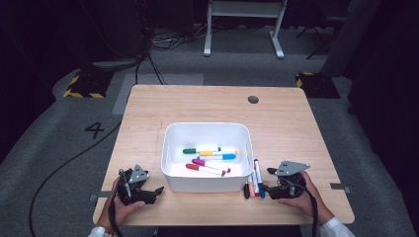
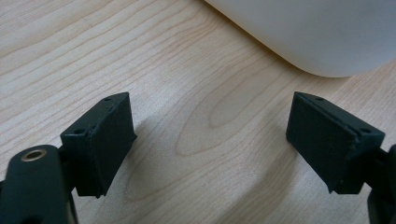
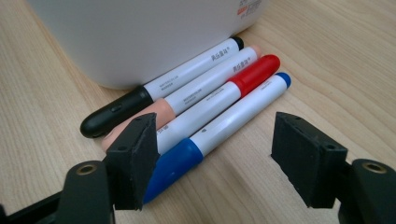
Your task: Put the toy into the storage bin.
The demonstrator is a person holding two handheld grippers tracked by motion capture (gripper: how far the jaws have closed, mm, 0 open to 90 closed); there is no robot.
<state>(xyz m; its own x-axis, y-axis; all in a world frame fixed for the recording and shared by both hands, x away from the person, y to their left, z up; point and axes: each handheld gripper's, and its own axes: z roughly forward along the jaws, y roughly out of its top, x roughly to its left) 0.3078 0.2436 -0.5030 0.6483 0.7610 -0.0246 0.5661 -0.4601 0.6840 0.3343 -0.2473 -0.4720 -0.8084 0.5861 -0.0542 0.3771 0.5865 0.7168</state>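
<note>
Plainly risky: right gripper (image 3: 215, 158), jaws apart over the blue-capped white marker (image 3: 219, 130), could probably nudge the neighbouring red-capped marker (image 3: 210, 100) too; left gripper (image 2: 210, 140) open, empty.

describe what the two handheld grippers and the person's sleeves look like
Both grippers, left gripper and right gripper, are black, each topped by a grey three-cornered plate and trailing a black cable. Close up, the jaws end in blocky matte black pads with small screw holes, on arms with a brass-ringed hole. The person wears white sleeves at both wrists.
</note>
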